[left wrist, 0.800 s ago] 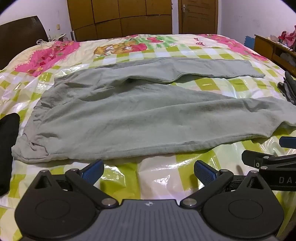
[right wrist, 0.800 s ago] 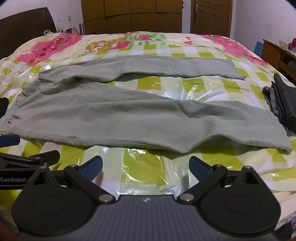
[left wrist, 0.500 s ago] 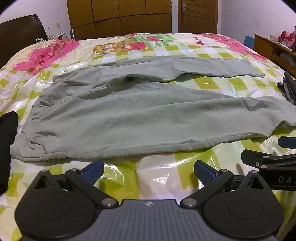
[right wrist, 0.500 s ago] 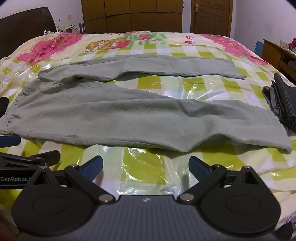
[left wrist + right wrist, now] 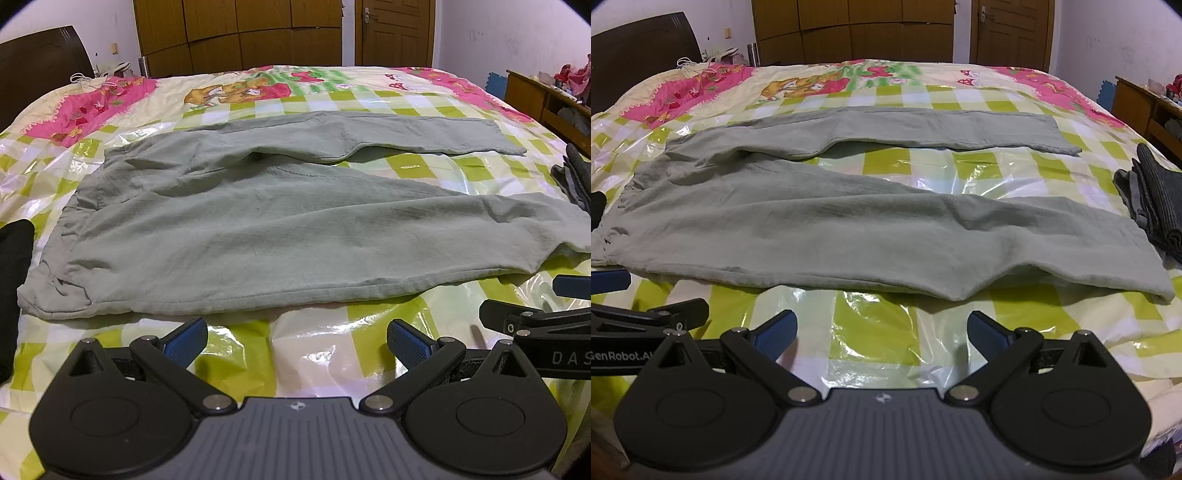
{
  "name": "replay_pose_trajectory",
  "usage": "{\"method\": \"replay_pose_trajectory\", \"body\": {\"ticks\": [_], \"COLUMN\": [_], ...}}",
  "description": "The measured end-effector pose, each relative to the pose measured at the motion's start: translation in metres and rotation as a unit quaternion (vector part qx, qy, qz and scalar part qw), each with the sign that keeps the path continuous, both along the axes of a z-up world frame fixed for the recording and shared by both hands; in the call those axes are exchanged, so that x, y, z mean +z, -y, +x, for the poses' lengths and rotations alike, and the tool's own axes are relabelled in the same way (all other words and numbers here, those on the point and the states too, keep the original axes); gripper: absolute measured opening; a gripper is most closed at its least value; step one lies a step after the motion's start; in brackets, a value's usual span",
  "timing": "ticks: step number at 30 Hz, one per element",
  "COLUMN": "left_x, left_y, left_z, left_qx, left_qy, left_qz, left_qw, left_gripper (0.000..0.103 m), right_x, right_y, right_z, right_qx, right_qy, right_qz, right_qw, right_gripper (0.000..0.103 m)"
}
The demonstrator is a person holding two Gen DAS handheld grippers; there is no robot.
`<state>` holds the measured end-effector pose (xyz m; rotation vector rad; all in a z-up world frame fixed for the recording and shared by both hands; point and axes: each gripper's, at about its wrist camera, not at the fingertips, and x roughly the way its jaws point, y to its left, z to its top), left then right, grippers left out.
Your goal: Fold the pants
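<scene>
Pale grey-green pants (image 5: pixel 258 229) (image 5: pixel 827 229) lie spread flat across the bed, waistband at the left, both legs running to the right and splayed apart. My left gripper (image 5: pixel 297 341) hovers open just short of the near leg's front hem line, near the waist half, nothing between its blue pads. My right gripper (image 5: pixel 882 334) is open too, in front of the near leg's lower half, its pads empty. Each gripper's side shows at the edge of the other's view.
The bed (image 5: pixel 314 354) has a green-checked, pink-patterned cover under clear plastic sheeting. Folded dark clothes (image 5: pixel 1160 206) sit at the right edge, a black garment (image 5: pixel 13 280) at the left. A dark headboard, wooden wardrobe, door and a side cabinet (image 5: pixel 543 99) surround the bed.
Both grippers have edged slightly forward toward the pants' near edge; the pants lie unchanged and both grippers stay open.
</scene>
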<state>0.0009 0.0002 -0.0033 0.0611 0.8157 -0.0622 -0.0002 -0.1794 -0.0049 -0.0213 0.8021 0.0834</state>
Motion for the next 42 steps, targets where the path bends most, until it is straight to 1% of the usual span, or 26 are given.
{"method": "replay_pose_trajectory", "body": {"ticks": [6, 10, 42], "left_x": [0.0002, 0.0002, -0.001], "left_y": [0.0007, 0.0011, 0.0009], "left_z": [-0.0002, -0.0006, 0.0002], "left_qx": [-0.001, -0.004, -0.004], "left_qy": [0.0, 0.0, -0.002], "left_qz": [-0.002, -0.005, -0.01], "left_qw": [1.0, 1.0, 0.9999], "left_gripper": [0.103, 0.103, 0.103], "right_x": [-0.0003, -0.0012, -0.0021], "right_y": [-0.0001, -0.0004, 0.0002], "right_z": [-0.0009, -0.0007, 0.0002], "right_qx": [0.0, 0.001, 0.0], "right_qy": [-0.002, -0.004, -0.005], "right_qz": [-0.001, -0.002, -0.004], "right_qw": [1.0, 1.0, 1.0], "right_gripper": [0.097, 0.095, 0.094]}}
